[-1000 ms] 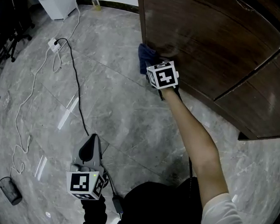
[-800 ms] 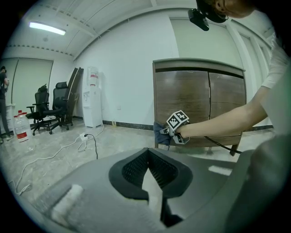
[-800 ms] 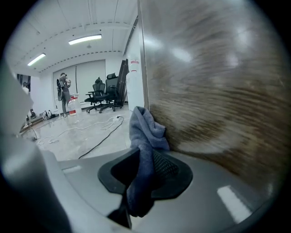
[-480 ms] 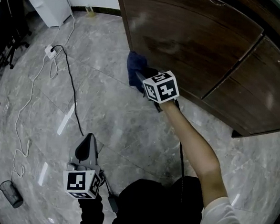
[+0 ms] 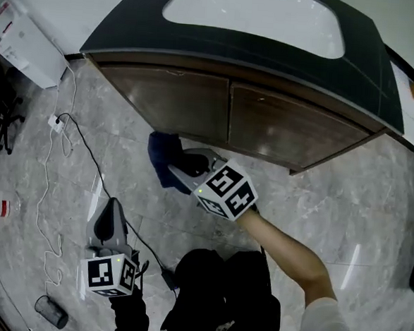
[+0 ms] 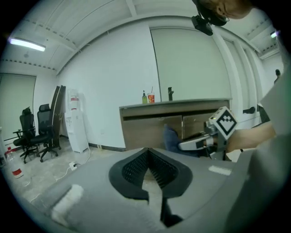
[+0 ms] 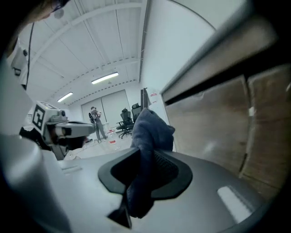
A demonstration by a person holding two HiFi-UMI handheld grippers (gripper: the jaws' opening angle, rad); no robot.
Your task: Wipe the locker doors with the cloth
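Clamping the blue cloth [image 5: 161, 156] [image 7: 150, 130], the right hand-held gripper [image 5: 171, 170] [image 7: 146, 169] has its jaws part-way closed w/ the fabric pinched btwn the ribbed pads. One end of the cloth bunches up past the tips & the other hangs down behind them. Gripper & cloth sit low in front of the locker [image 5: 228, 117] [image 6: 175, 127], at its left door [image 5: 175, 101] [image 7: 213, 134], near the bottom edge. Whether the cloth touches the wood can't be told from the head view. In the right gripper view the door stands off to the side of the cloth w/ a gap showing.

The person's bare right forearm [image 5: 286, 246] reaches toward the locker from below.

The left hand-held gripper [image 5: 110, 205] [image 6: 147, 154] is held well back from the locker, over the grey marble floor [image 5: 345, 206]. Its jaws are closed tip to tip w/ nothing btwn them. It points toward the locker front, so its view takes in both doors, the cloth & the other gripper.

The locker has a dark top [image 5: 132, 21] w/ a drink bottle [image 6: 144, 97] standing on it. A black cable [image 5: 88, 149] runs across the floor left of the locker, & a white water dispenser [image 5: 26, 39] [image 6: 76, 124] stands farther left by the wall.
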